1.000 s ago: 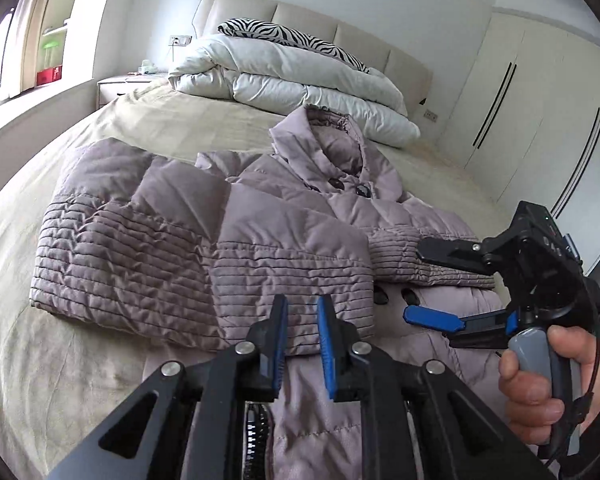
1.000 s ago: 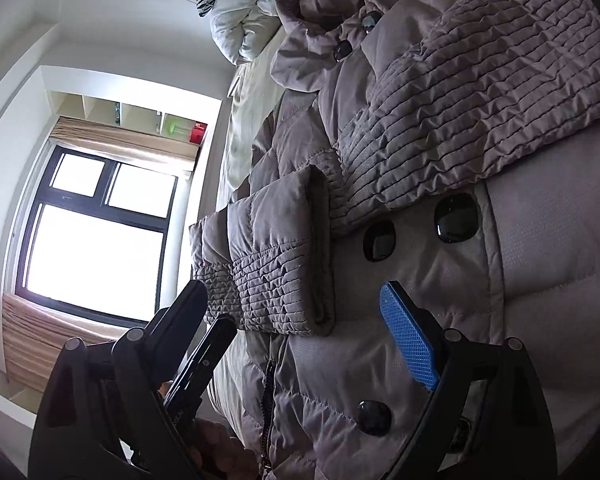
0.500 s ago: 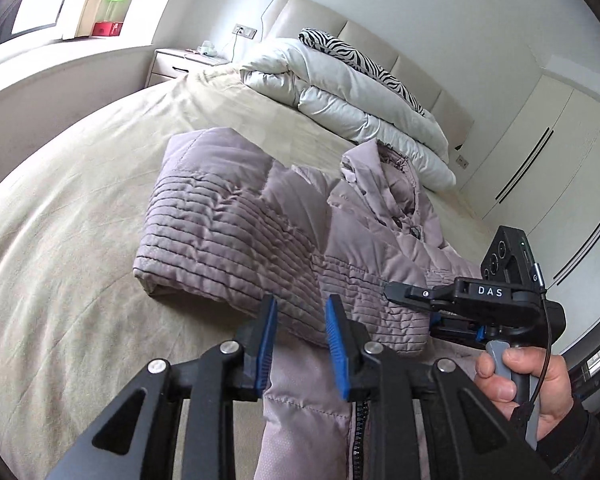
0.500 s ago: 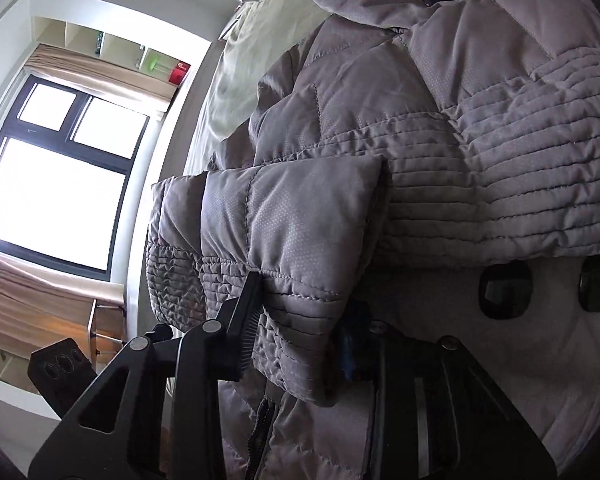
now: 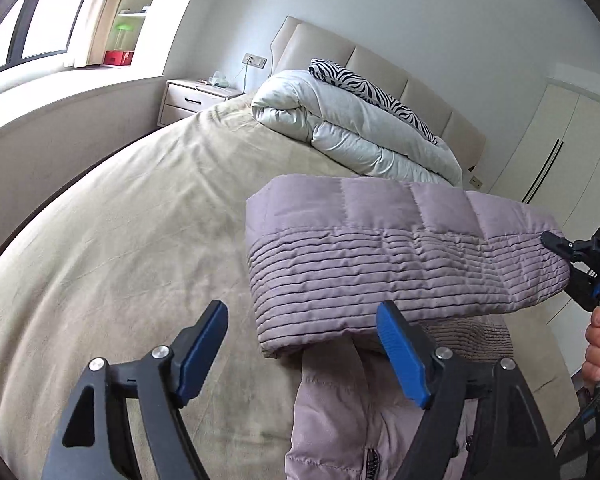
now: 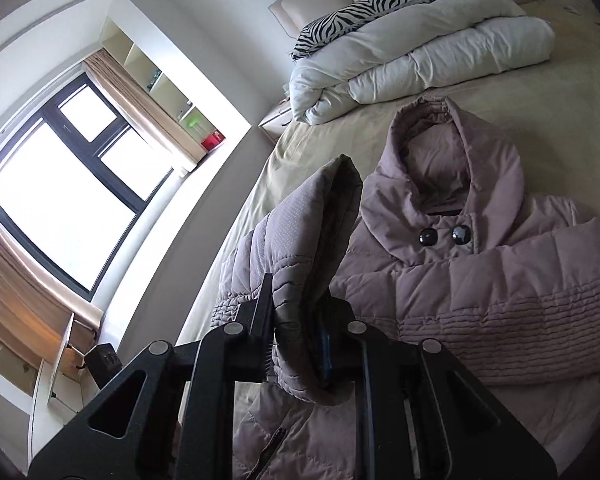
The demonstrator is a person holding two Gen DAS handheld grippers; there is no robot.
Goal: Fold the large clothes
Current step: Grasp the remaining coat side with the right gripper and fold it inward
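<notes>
A mauve quilted puffer jacket (image 6: 480, 280) lies face up on the bed, hood towards the headboard, two black buttons at the collar. My right gripper (image 6: 300, 340) is shut on the jacket's sleeve (image 6: 300, 248) and holds it lifted off the bed. In the left wrist view the lifted sleeve (image 5: 400, 256) hangs level above the jacket's lower body (image 5: 340, 420), and the right gripper (image 5: 576, 264) pinches its right end. My left gripper (image 5: 300, 352) is open and empty, its blue pads just below the sleeve's cuff end.
The bed (image 5: 120, 260) has a beige cover. A folded white duvet (image 5: 352, 128) and a zebra pillow (image 5: 372, 88) lie at the headboard. A nightstand (image 5: 192, 100) and window stand to the left, a wardrobe (image 5: 560, 152) to the right.
My right gripper closed on the sleeve and lifted it off the jacket. My left gripper opened wide and moved under the sleeve's cuff end.
</notes>
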